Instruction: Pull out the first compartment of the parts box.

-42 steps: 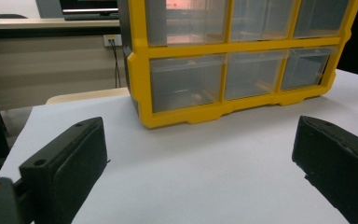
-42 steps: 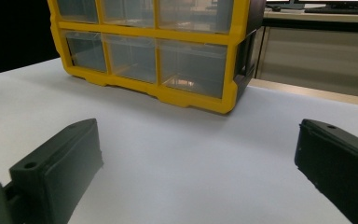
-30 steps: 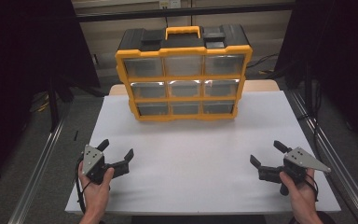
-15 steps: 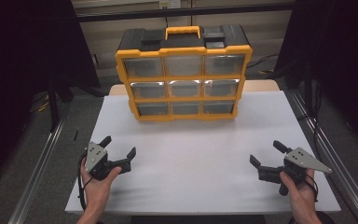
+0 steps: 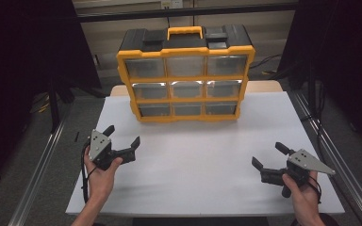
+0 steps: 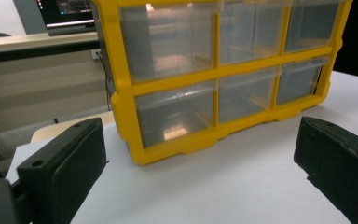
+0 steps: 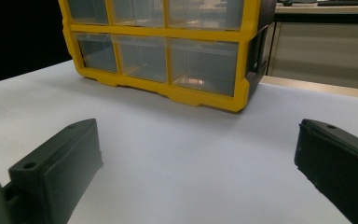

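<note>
I see a yellow and black plastic organizer cabinet with nine clear drawers (image 5: 185,75) standing upright at the far middle of the white table (image 5: 207,165), its yellow carry handle (image 5: 185,32) on top. All the drawers look pushed in; in the high view I cannot tell what is inside them.

My left claw (image 5: 122,136) is held in the person's left hand (image 5: 100,175) over the near left part of the table, jaws spread wide with nothing between them. It points toward the cabinet's lower left corner. In the left gripper view (image 6: 200,182) the cabinet (image 6: 219,70) sits near, beyond the two black jaws, with bare table between them.

My right claw (image 5: 269,157) is in the right hand (image 5: 301,193) near the table's right front corner, well apart from the cabinet. Its jaws also stand wide apart and hold nothing. In the right gripper view (image 7: 198,172) the cabinet's lower right drawers (image 7: 168,51) show ahead across open white table.
</note>
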A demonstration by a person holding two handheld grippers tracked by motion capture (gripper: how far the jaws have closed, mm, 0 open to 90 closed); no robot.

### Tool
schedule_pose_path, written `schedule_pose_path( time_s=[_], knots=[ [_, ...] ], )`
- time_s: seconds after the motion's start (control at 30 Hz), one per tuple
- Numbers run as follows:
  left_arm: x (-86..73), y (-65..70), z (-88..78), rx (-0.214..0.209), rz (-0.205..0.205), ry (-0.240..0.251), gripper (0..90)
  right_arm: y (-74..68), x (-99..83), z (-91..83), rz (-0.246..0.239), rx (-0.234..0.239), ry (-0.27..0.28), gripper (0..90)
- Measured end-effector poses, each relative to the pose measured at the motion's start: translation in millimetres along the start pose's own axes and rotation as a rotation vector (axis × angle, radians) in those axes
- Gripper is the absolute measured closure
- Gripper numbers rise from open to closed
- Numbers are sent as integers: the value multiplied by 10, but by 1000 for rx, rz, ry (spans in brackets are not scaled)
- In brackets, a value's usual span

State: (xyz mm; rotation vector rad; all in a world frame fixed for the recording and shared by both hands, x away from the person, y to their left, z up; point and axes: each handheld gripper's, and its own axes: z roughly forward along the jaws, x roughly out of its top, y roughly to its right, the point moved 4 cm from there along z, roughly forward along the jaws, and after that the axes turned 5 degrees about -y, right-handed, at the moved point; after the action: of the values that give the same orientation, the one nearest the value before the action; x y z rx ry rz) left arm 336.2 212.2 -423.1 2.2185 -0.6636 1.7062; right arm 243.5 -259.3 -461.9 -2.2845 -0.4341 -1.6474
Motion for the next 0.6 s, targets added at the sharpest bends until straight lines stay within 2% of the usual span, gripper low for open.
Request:
schedule_pose_path(
  time_s=[0.03, 0.07, 0.1, 0.17, 0.23, 0.27, 0.3, 0.37, 0.5, 0.57, 0.6],
  knots=[
    [7, -13, 33, -8, -16, -18, 25, -4, -3, -2, -2, 2, -5, 3],
    [7, -13, 33, -8, -16, -18, 25, -4, -3, -2, -2, 2, -5, 3],
    [20, -11, 66, -17, -36, -19, 26, -5, -2, 1, -5, 3, -4, 3],
    [44, -10, 80, -20, -4, -26, 25, -5, -2, 3, -5, 3, -4, 3],
    [82, 3, 94, -54, 1, -39, 23, -3, -3, 1, -4, 3, -5, 3],
    [106, 4, 100, -55, 16, -26, 26, -1, -3, 0, -5, 2, -5, 2],
    [119, 7, 100, -38, 25, -18, 30, 2, -3, 2, -9, 1, -5, 2],
    [148, 1, 123, -36, 33, -1, 30, 2, -4, 5, -6, -1, -7, 2],
    [198, -52, 154, -44, 42, -11, 53, 2, -5, 6, -6, -2, -8, 2],
    [236, -73, 175, -57, 18, -20, 51, -1, -6, 4, -8, 1, -11, 2],
    [267, -87, 185, -43, 35, -28, 52, -1, -6, 5, -8, -1, -10, 2]
  ],
)
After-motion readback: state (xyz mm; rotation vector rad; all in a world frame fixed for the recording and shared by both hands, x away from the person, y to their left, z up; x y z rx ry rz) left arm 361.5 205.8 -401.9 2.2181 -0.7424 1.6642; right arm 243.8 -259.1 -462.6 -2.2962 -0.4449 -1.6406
